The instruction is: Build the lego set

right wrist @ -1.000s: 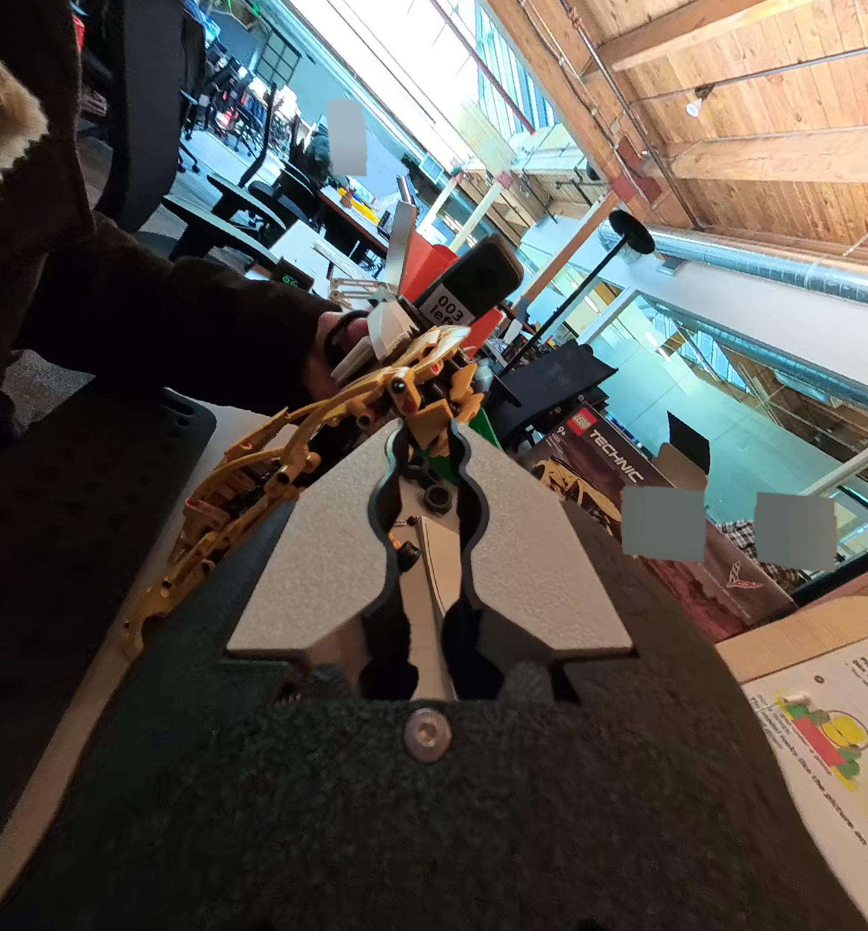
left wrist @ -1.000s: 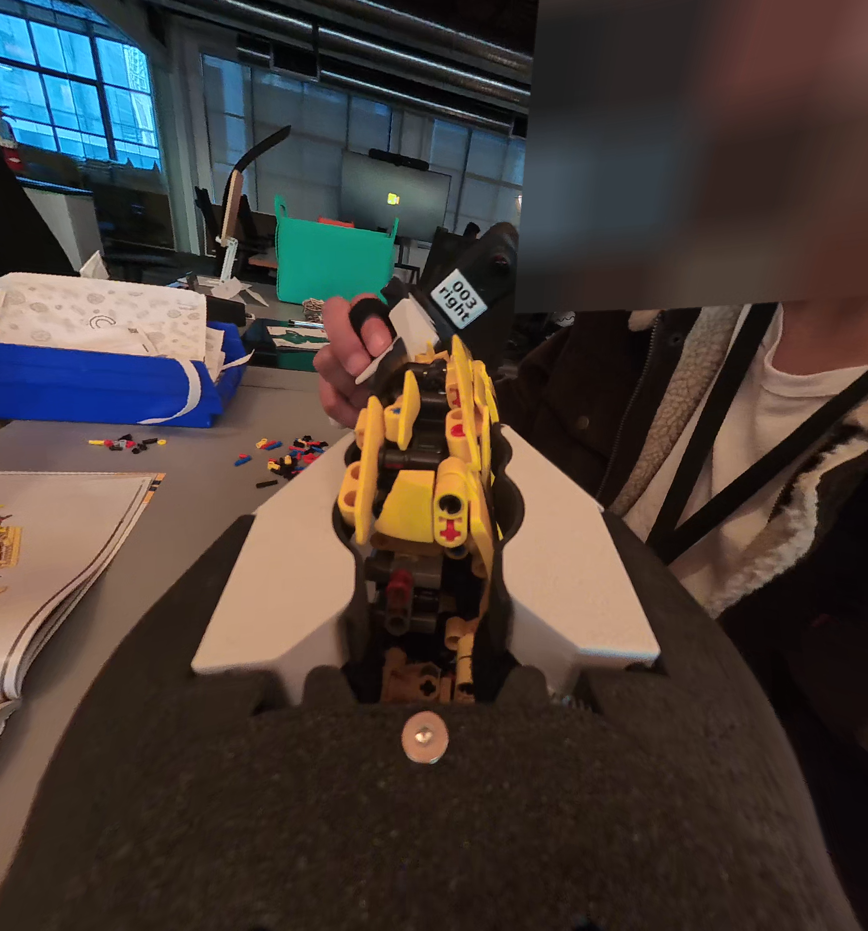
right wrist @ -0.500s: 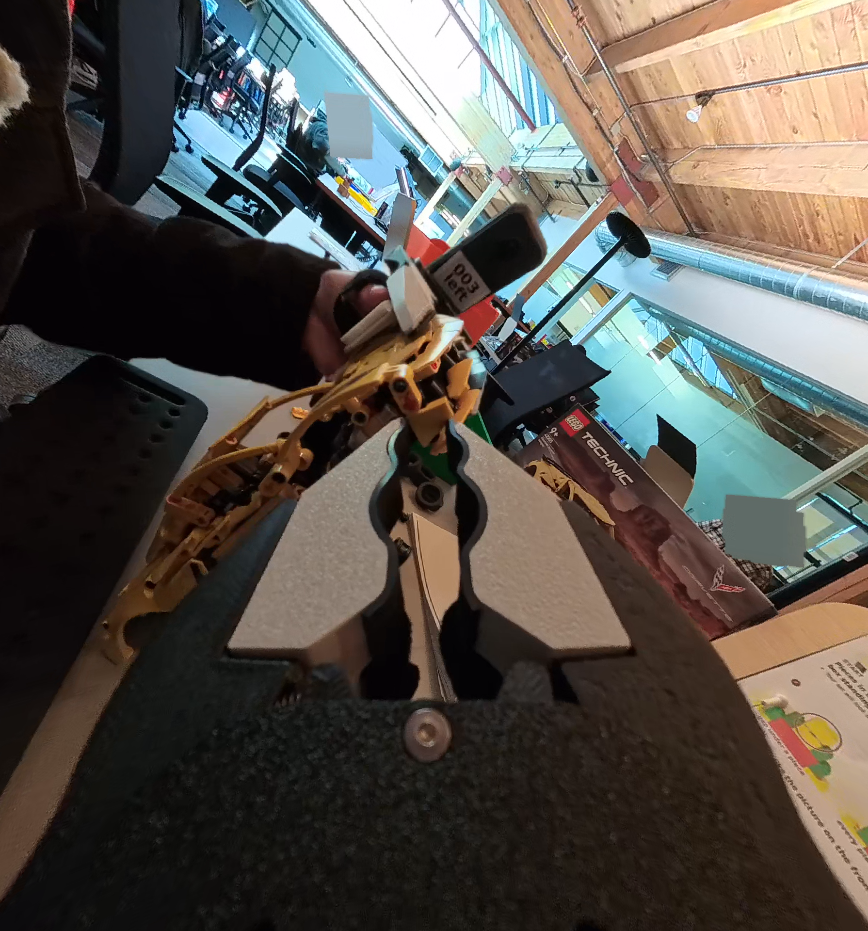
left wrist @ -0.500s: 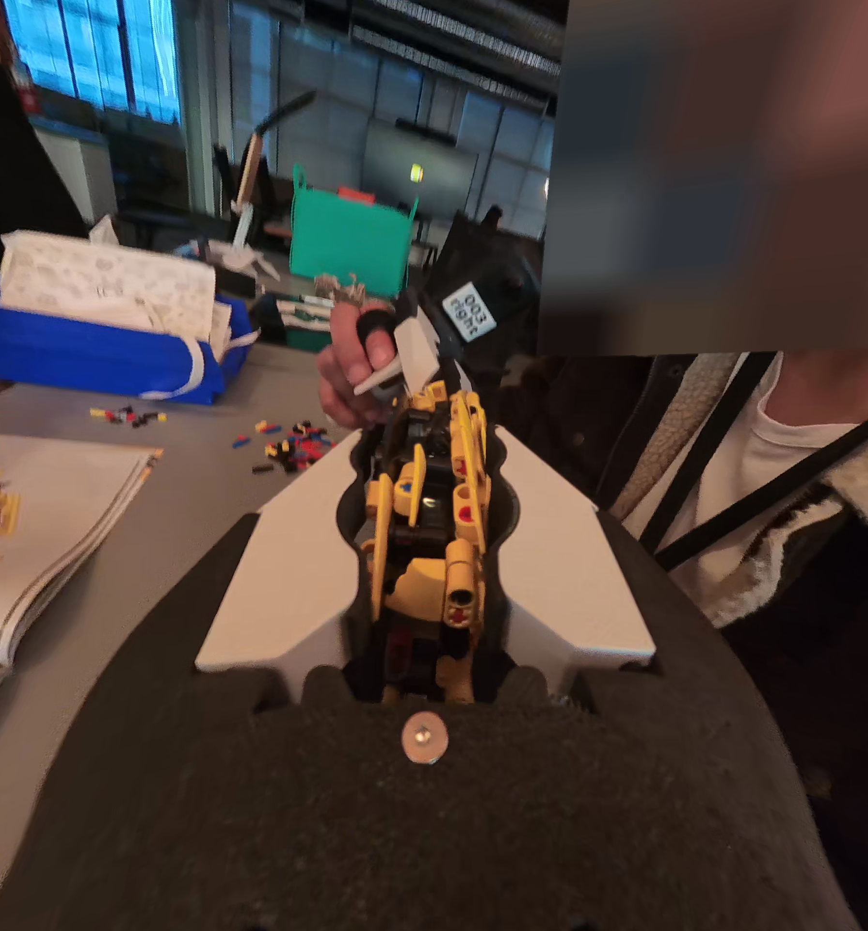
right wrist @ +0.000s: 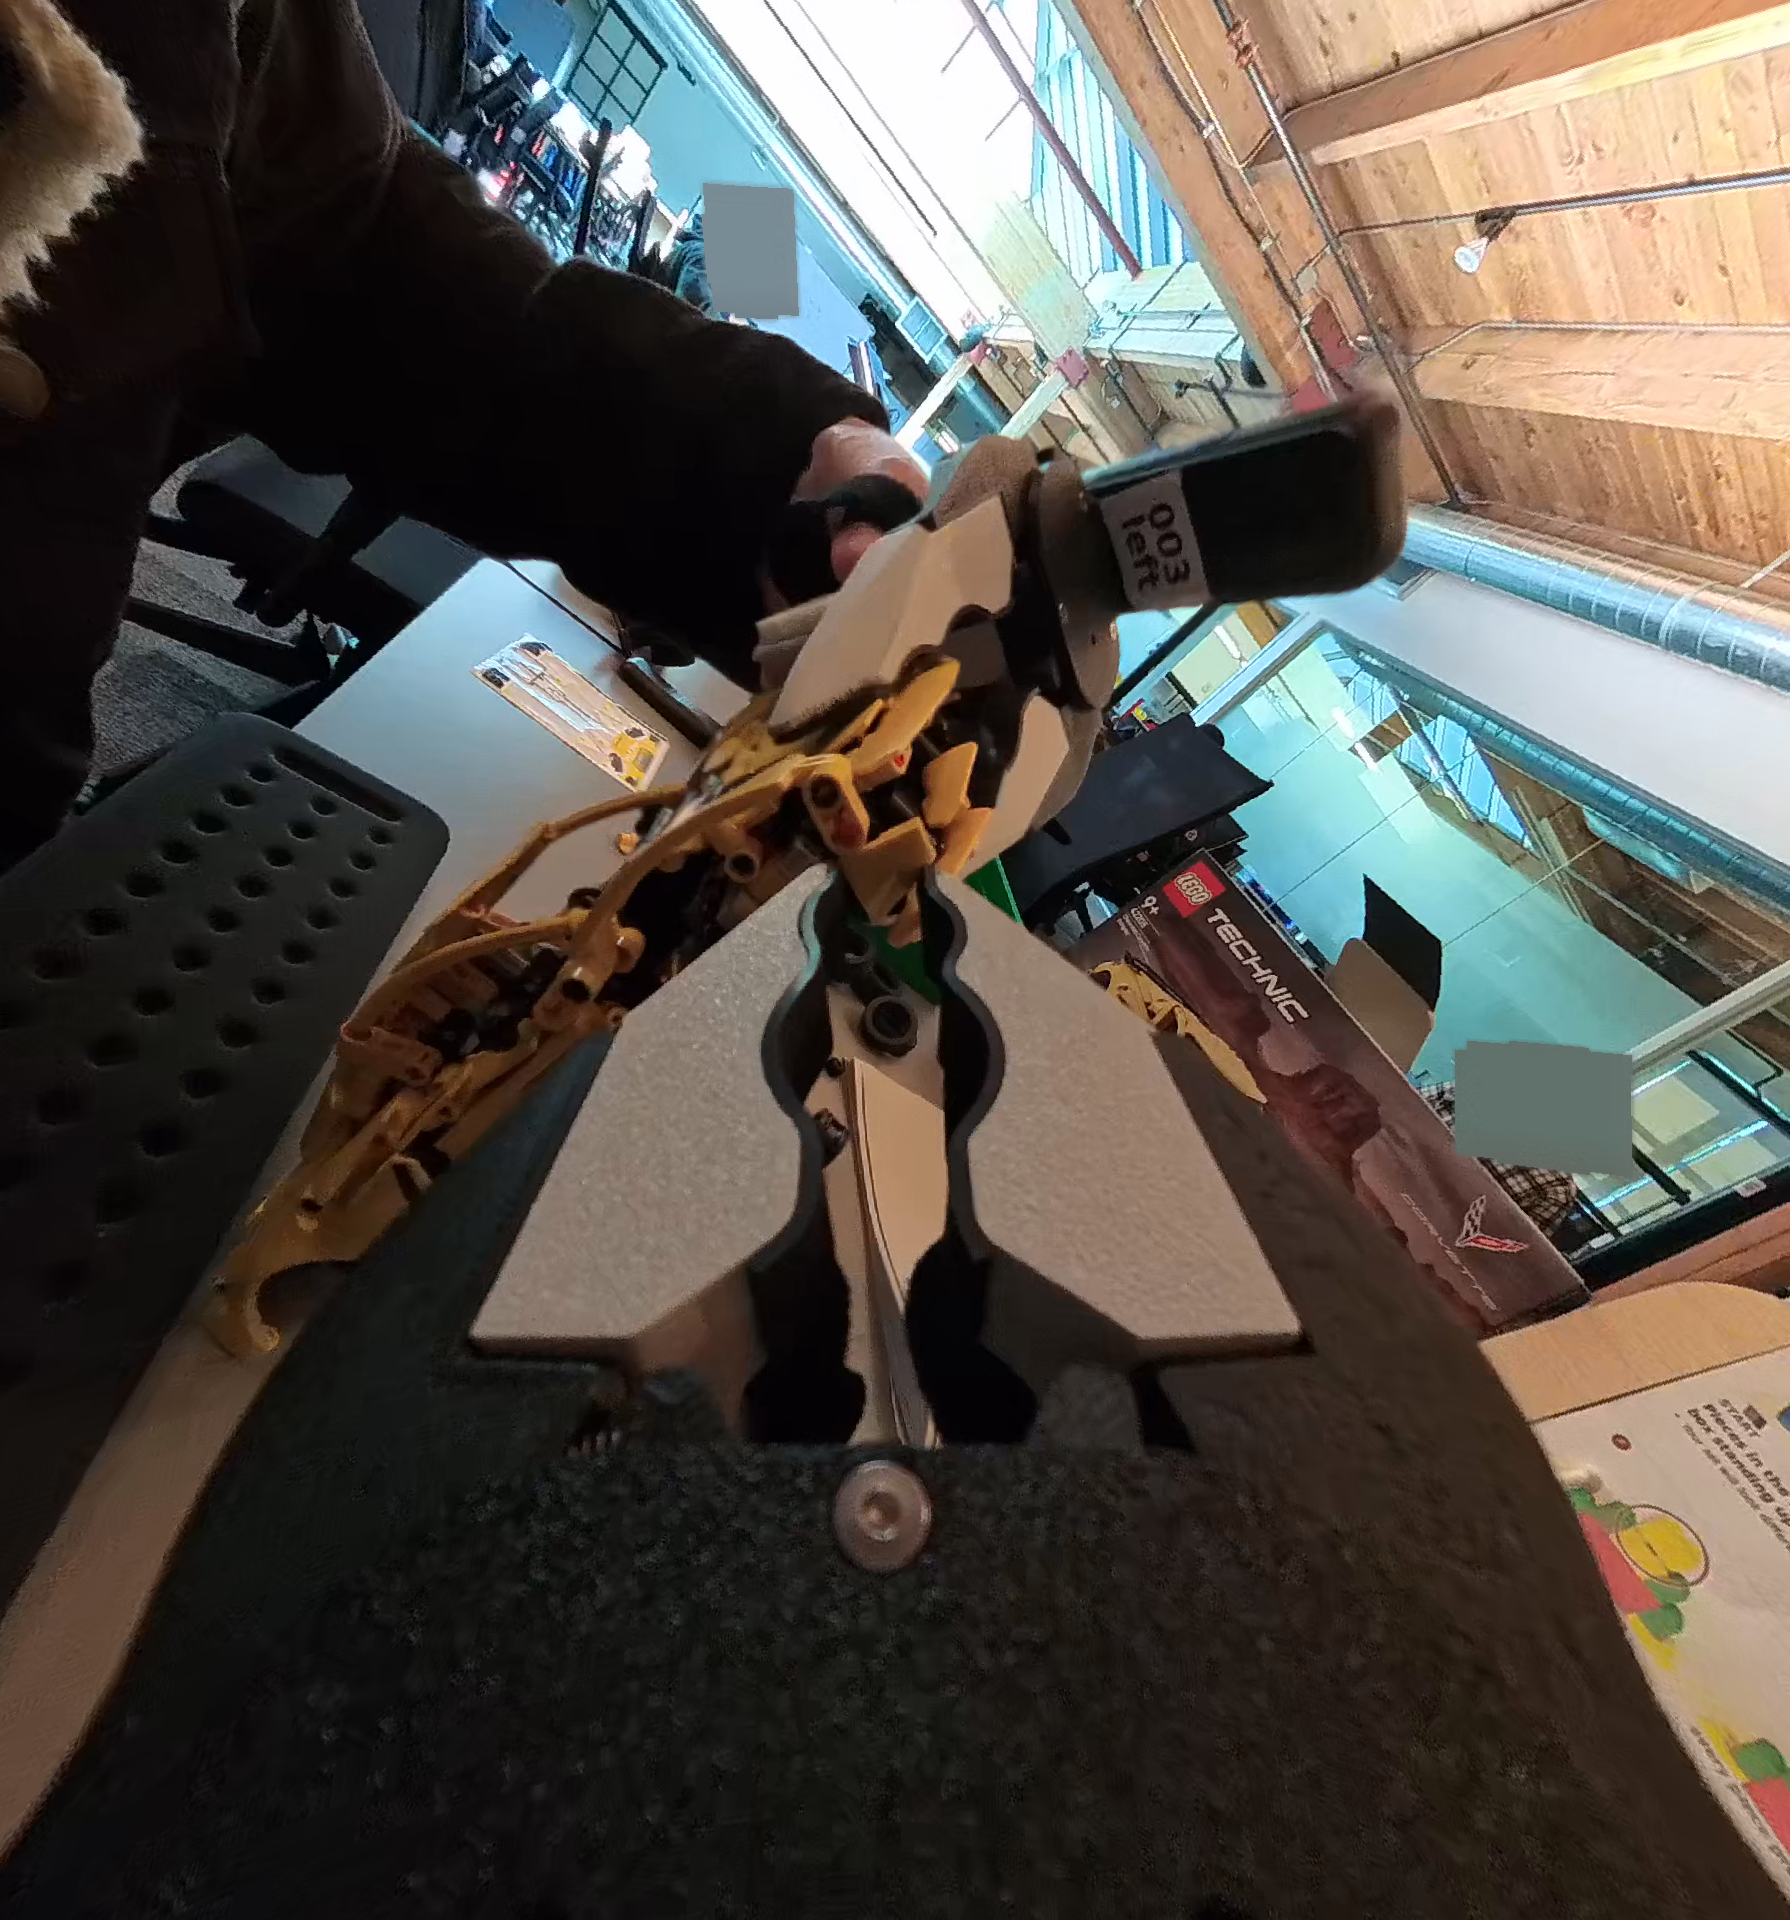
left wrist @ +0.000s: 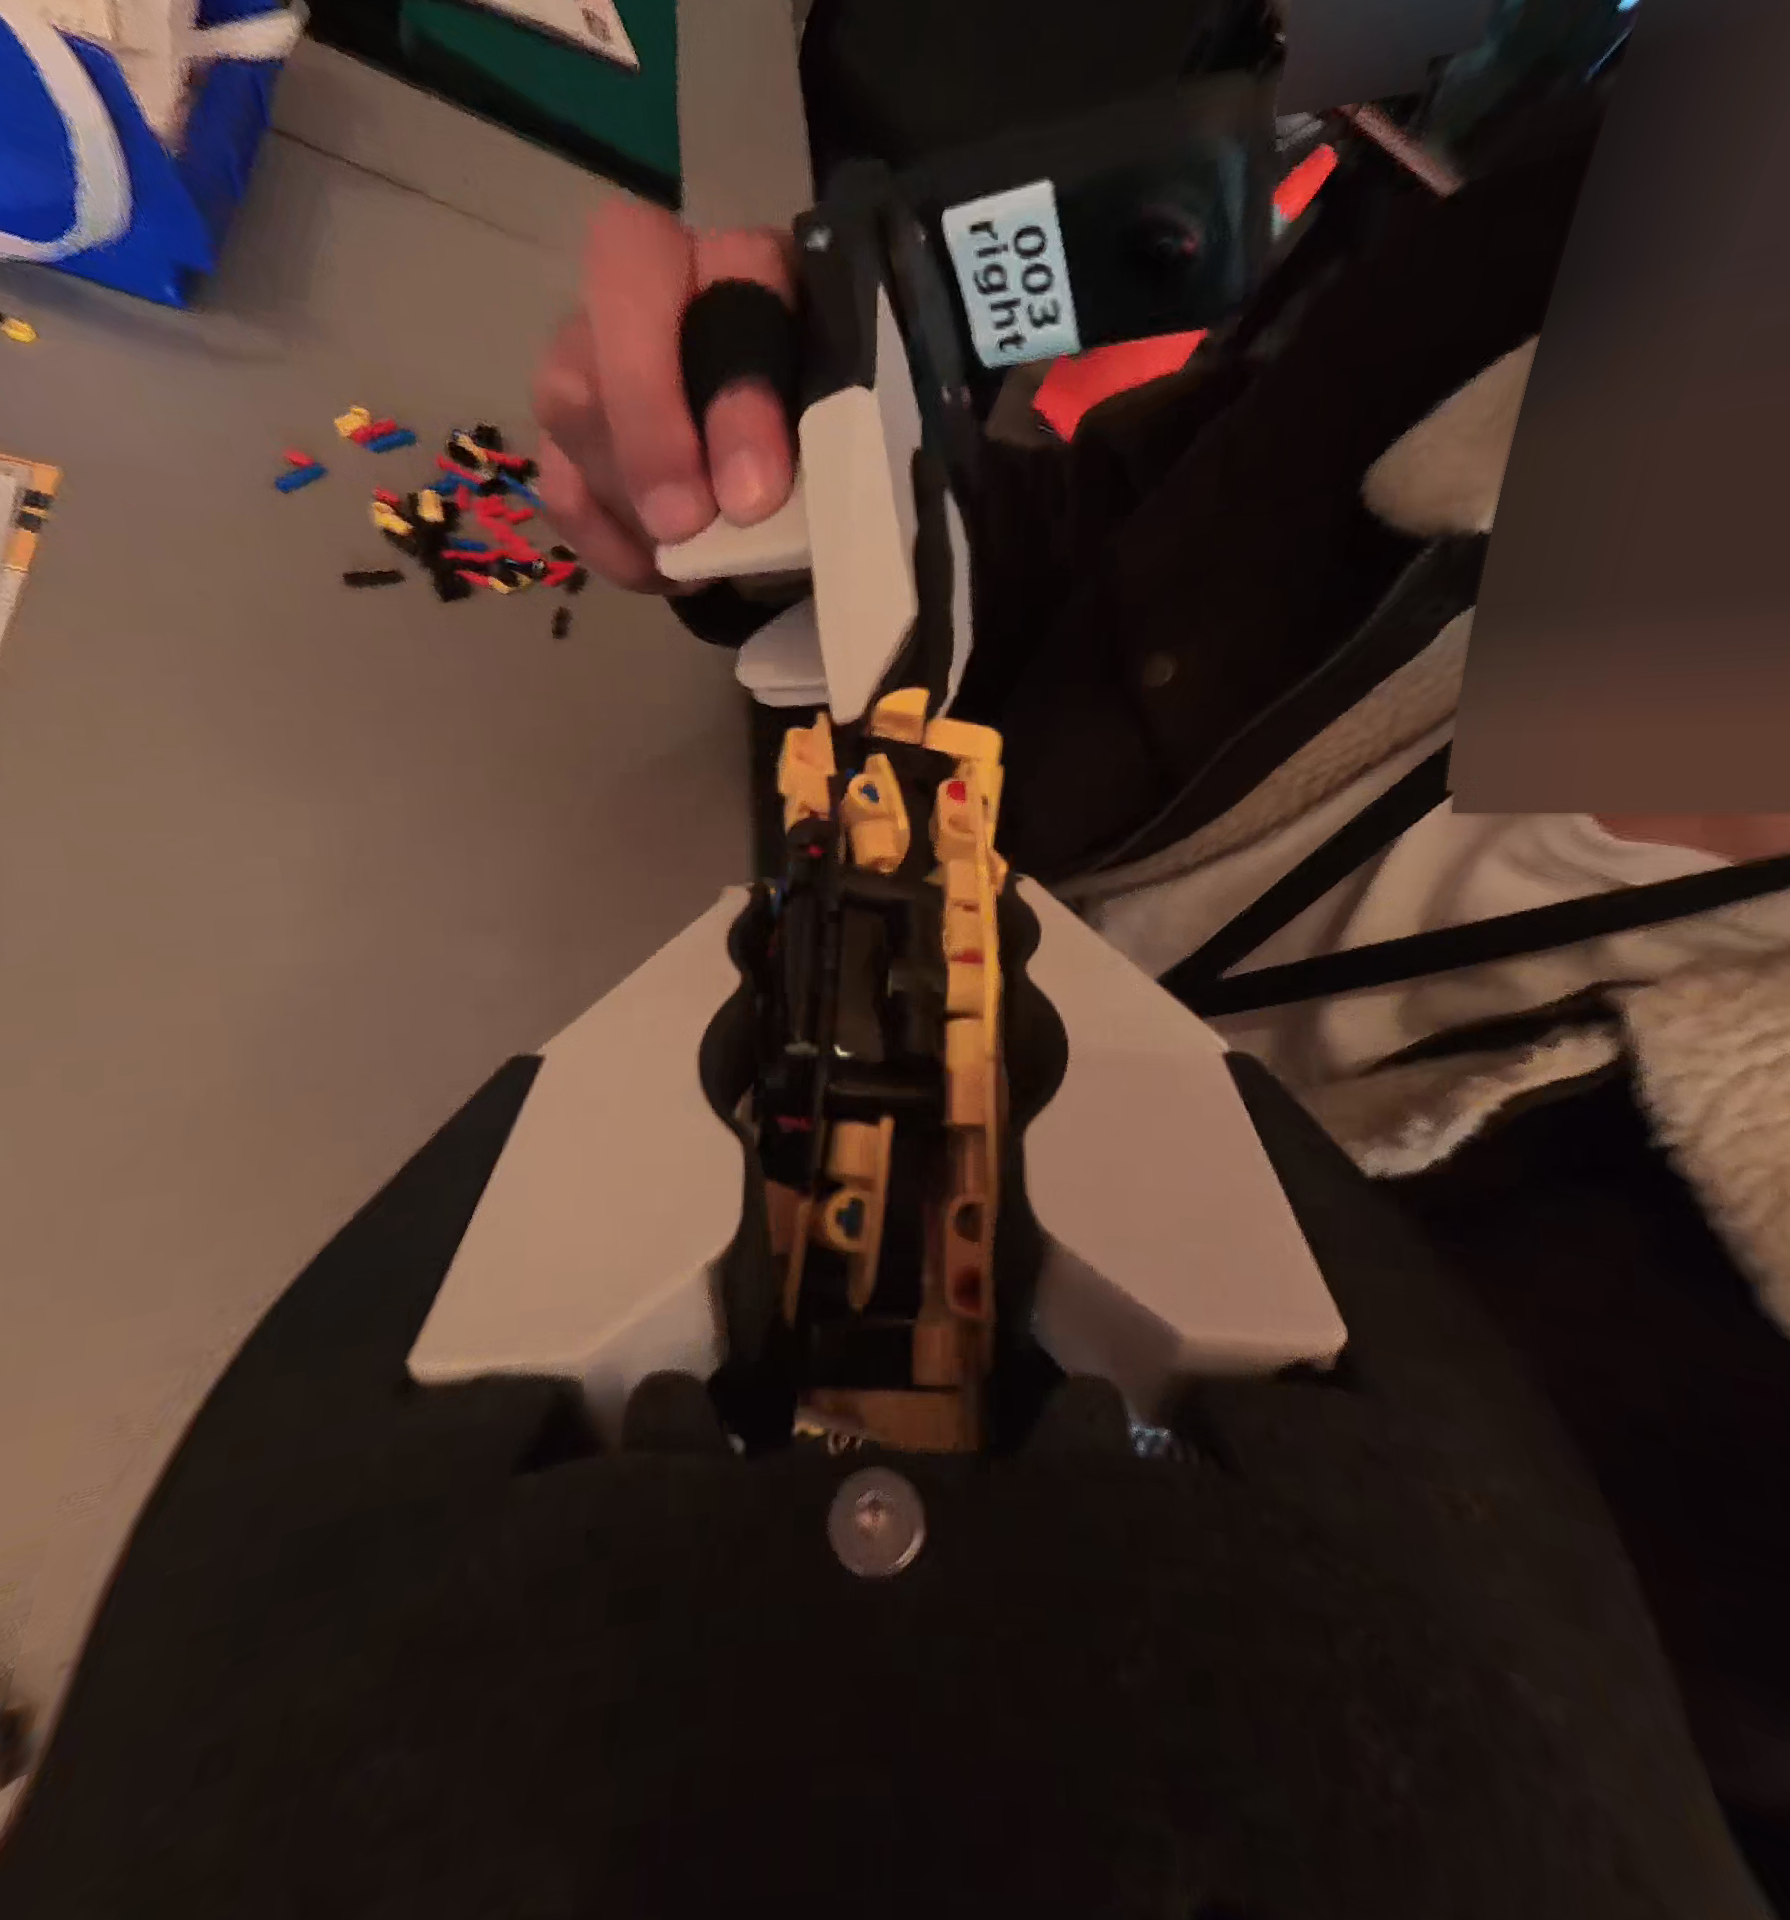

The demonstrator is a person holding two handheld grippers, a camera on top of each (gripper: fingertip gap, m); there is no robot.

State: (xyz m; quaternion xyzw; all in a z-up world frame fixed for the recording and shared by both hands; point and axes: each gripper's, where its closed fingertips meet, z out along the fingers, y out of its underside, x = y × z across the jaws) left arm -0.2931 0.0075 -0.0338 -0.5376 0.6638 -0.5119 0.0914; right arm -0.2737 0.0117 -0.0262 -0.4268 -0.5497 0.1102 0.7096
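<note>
Right up close in the left wrist view, the left gripper (left wrist: 875, 904) has its jaws clamped on the model (left wrist: 891, 1049), a yellow and black build wedged lengthwise between the white fingers (left wrist: 600, 1195). Just past its far end, the right gripper (left wrist: 855, 707) tips down onto the model's top, a hand (left wrist: 652, 416) wrapped round its handle, one finger through a black loop. Off to the left on the grey table (left wrist: 247, 831) lies a scatter of loose pieces (left wrist: 455, 520), with a blue bin (left wrist: 49, 177) farther back.

Switch to the right wrist view and you get what that one hides: the model (right wrist: 558, 966) is long, arching down to the left toward the tabletop. The right gripper (right wrist: 880, 914) has its jaws narrow, tips at the model's yellow end; whether they actually pinch it, I cannot tell. Beyond, the left gripper (right wrist: 912, 727) grips from above, a dark sleeve (right wrist: 455, 395) reaching in. Behind stands the set's box (right wrist: 1317, 1091); a sheet (right wrist: 1722, 1621) lies at the right.
</note>
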